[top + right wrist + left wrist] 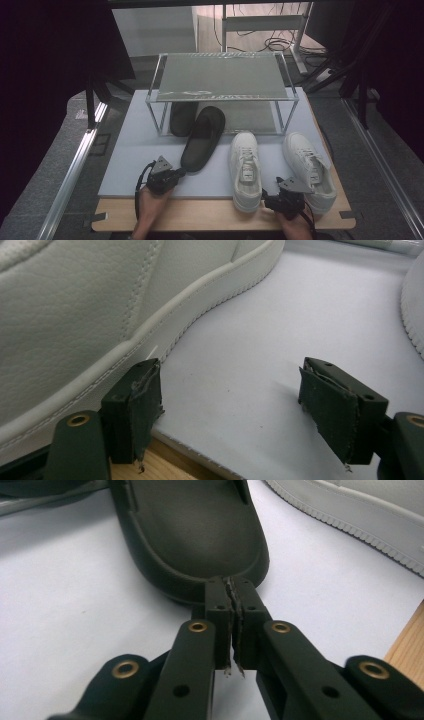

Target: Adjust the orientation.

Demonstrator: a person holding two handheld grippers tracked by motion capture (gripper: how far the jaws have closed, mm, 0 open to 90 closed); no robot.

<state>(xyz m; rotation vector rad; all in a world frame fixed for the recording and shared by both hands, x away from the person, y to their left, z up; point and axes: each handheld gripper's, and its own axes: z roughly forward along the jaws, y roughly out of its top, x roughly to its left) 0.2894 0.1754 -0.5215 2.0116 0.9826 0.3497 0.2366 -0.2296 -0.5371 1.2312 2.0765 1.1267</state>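
A: From the high view we see the dark slipper (201, 140) lying on the grey mat (125, 165), toe under the clear rack (220, 92), heel toward the mat's front edge. Its long axis tilts from that heel up and to the right.

B: And our left gripper (176, 173) sits right at the heel, by far the nearer hand. Our right gripper (267, 200) waits between the two white sneakers (246, 170), near the front edge.

A: In the left gripper view the jaws are pinched together on the slipper's heel rim (220, 577), the sole stretching straight away from us.

B: So any pull or push runs along that axis, we reckon.

A: Right gripper view: jaws stand wide, nothing between them, one pad (140, 405) just beside a sneaker's sole edge (165, 325).
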